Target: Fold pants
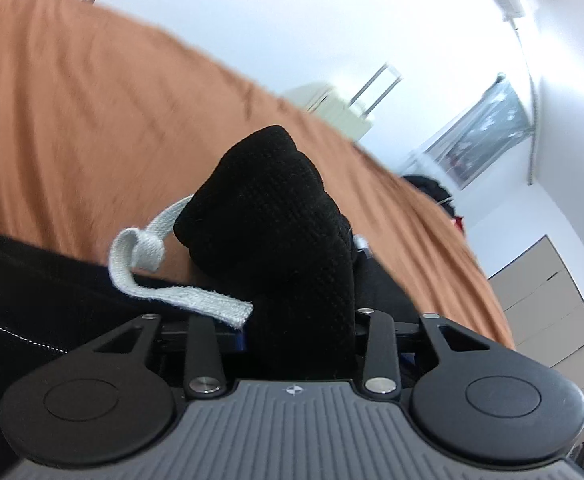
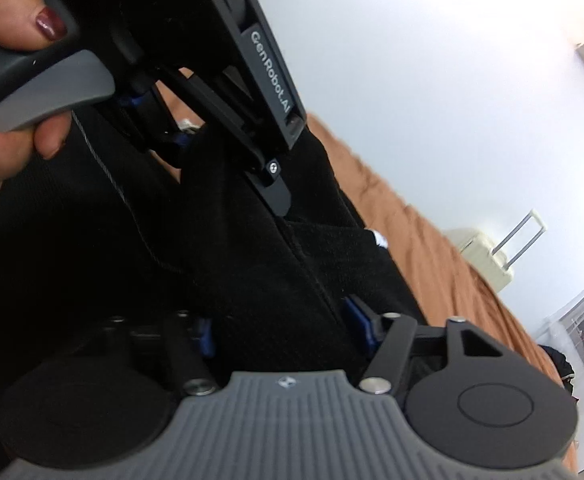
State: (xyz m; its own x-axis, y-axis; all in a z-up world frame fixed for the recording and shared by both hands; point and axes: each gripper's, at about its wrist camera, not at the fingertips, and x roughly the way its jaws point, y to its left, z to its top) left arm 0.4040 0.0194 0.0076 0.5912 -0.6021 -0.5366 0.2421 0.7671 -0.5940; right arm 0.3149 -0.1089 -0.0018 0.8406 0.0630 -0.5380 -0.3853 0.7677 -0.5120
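The black pants (image 1: pixel 279 216) are bunched up between the fingers of my left gripper (image 1: pixel 296 320), which is shut on their waistband; a white drawstring (image 1: pixel 159 276) hangs out to the left. In the right wrist view my right gripper (image 2: pixel 283 328) is shut on another fold of the black pants (image 2: pixel 251 248), lifted above the bed. The left gripper (image 2: pixel 195 64) shows there from the side at upper left, close by, held by a hand with dark red nails (image 2: pixel 7 12). The fingertips are hidden by cloth.
An orange bedsheet (image 1: pixel 91 100) covers the bed below. A cream suitcase (image 1: pixel 340 108) with a raised handle stands by the white wall beyond the bed. A framed picture (image 1: pixel 480 136) leans on the wall. Grey cabinets (image 1: pixel 552 312) stand at right.
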